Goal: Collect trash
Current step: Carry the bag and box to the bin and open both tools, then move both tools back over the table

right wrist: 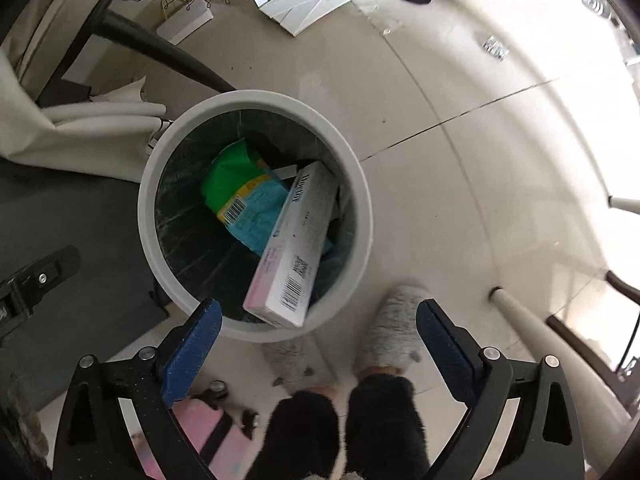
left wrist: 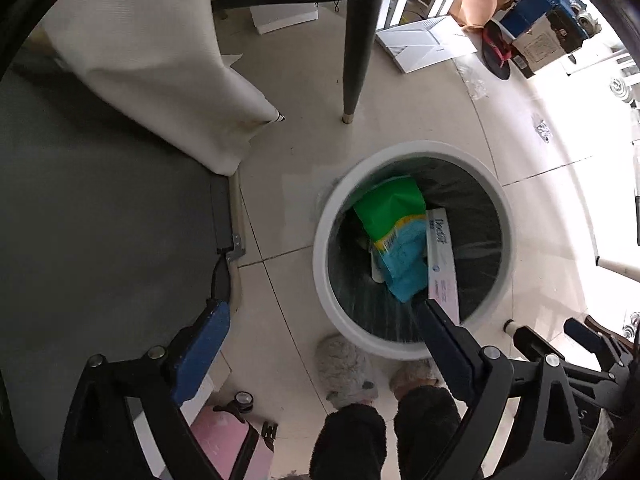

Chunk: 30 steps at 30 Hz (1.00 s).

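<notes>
A round white trash bin (left wrist: 412, 149) with a dark liner stands on the tiled floor; it also shows in the right wrist view (right wrist: 256, 98). Inside lie a green and blue packet (left wrist: 394, 236) (right wrist: 240, 192) and a long white and pink box (left wrist: 442, 264) (right wrist: 298, 240) that leans against the bin's wall. My left gripper (left wrist: 324, 320) is open and empty above the bin's near left edge. My right gripper (right wrist: 320, 320) is open and empty above the bin's near rim. The right gripper's fingers also show at the left wrist view's lower right (left wrist: 580, 332).
The person's legs and grey slippers (right wrist: 392, 320) stand just in front of the bin. A dark table leg (left wrist: 356, 52) and a white cloth (left wrist: 152, 72) are behind it. Flat white cartons (left wrist: 424, 40) and boxes lie farther back. A pink suitcase (left wrist: 228, 440) sits at the lower left.
</notes>
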Available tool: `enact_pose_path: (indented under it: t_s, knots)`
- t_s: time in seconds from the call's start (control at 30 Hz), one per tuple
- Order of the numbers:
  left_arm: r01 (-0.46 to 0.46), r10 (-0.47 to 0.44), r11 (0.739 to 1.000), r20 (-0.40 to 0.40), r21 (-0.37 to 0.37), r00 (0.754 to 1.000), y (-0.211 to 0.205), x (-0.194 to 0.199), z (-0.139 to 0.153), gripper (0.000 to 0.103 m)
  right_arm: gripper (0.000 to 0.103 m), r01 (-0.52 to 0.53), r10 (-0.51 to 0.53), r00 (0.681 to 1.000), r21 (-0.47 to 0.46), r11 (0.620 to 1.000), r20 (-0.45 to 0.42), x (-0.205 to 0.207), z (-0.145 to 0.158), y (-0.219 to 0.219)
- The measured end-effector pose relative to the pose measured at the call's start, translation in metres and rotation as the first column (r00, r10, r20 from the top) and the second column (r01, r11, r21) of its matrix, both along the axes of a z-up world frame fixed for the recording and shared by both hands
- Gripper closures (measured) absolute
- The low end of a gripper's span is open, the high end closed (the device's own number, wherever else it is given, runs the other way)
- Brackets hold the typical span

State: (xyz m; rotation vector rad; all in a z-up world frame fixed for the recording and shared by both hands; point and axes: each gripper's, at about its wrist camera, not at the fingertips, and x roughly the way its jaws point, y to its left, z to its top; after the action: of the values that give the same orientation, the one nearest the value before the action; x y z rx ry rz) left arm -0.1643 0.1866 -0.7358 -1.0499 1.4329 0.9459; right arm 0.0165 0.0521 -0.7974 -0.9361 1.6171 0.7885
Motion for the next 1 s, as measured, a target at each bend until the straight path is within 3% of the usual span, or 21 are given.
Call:
enact_pose_path:
  t_s: [0.43, 0.67, 1.0]
  knots:
    - [0.010, -0.010, 0.999, 0.006, 0.034, 1.000, -0.023, -0.005, 0.073, 0.007, 0.004, -0.050, 0.049, 0.990, 0.003, 0.999, 0.129, -0.003, 0.091, -0.003]
    - [-0.010, 0.007, 0.998, 0.039, 0.065, 0.999, -0.033, -0.015, 0.141, 0.007, 0.004, -0.054, 0.045, 0.987, 0.055, 0.997, 0.152, -0.007, 0.166, -0.002]
    - [0.011, -0.020, 0.994, 0.080, 0.111, 0.997, -0.058, -0.026, 0.260, 0.007, 0.004, -0.064, 0.044, 0.987, 0.126, 0.990, 0.157, -0.025, 0.298, -0.007]
